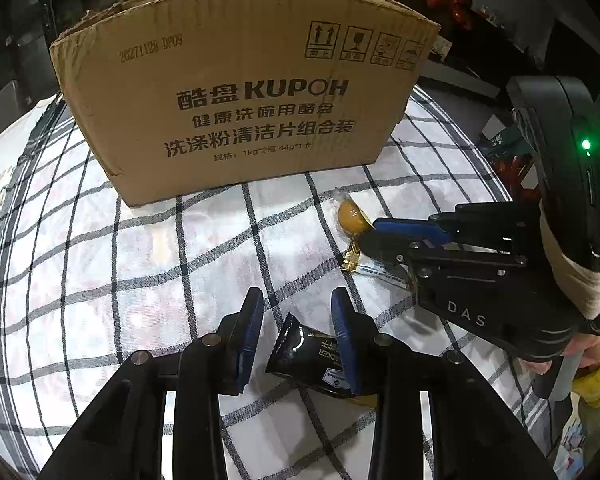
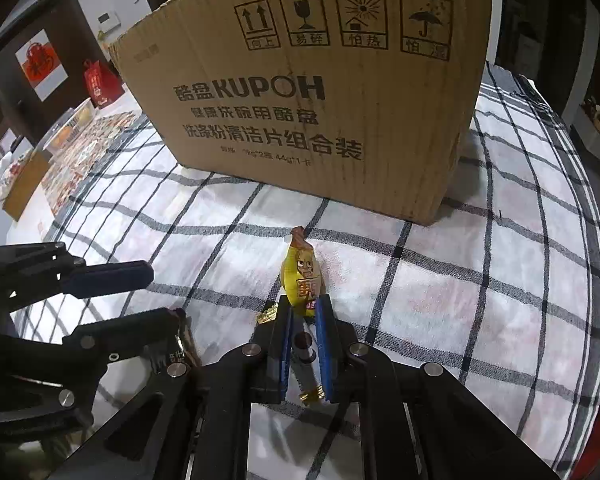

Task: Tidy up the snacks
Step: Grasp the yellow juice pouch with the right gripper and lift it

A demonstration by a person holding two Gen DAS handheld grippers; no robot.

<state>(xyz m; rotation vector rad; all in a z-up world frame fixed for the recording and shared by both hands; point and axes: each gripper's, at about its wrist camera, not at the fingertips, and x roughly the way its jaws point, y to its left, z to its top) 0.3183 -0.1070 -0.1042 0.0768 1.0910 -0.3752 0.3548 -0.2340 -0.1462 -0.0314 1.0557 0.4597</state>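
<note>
The yellow snack packet (image 2: pixel 302 276) lies on the checked tablecloth (image 2: pixel 480 300), at 6 o'clock from the cardboard box (image 2: pixel 320 92) and well short of its front wall. The right gripper (image 2: pixel 305 310) is pressed together on the packet's near end; the blue pads (image 2: pixel 323 344) clamp the crimped tail, and most of the packet projects forward, unsupported.

Risk 1: the grip sits on the wrapper end only. On lifting, the packet may swing, pivot or slide out of the pads. Cause: thin, slick film and an off-centre hold.

Risk 2: the box wall is tall. A low carry would strike the front wall at 12 o'clock and knock the packet loose.

The black snack packet (image 1: pixel 312 354) lies at 6 o'clock of the left wrist view, between the fingers of the left gripper (image 1: pixel 298 322). The jaws stand partly spread; the right-hand pad (image 1: pixel 346 336) appears to touch the packet, the other stands clear. No firm pinch is evident, though the view is too oblique to be certain.

Risk 3: both grippers work close together; a sideways move could bring them into collision or drag the black packet.

Container: the cardboard box stands upright on the tablecloth. Its interior is hidden in both views; contents cannot be told.
</note>
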